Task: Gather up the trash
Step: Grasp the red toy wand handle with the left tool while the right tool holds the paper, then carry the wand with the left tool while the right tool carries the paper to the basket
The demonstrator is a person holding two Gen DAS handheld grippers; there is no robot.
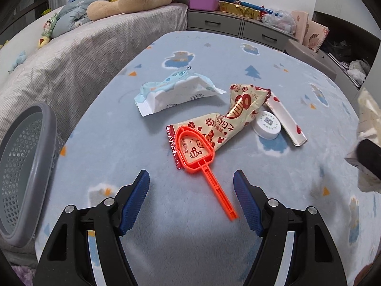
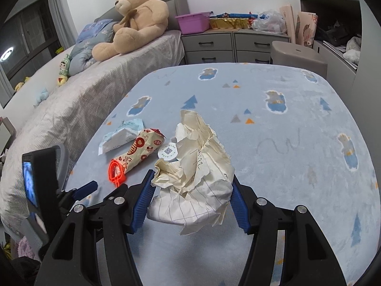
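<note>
On the blue blanket lies an orange plastic scoop, its ring resting on a cream snack wrapper with red prints. My left gripper stands open just above the scoop's handle, one finger on either side, touching nothing. Beyond it are a blue-white tissue pack, a white cap and a white strip wrapper. My right gripper is shut on a crumpled ball of lined paper, held above the blanket. The same scoop and snack wrapper show to its left.
A grey mesh basket stands at the blanket's left edge, beside the left gripper. A bed with a teddy bear runs along the left. Grey drawers with a purple bin and a grey stool stand behind.
</note>
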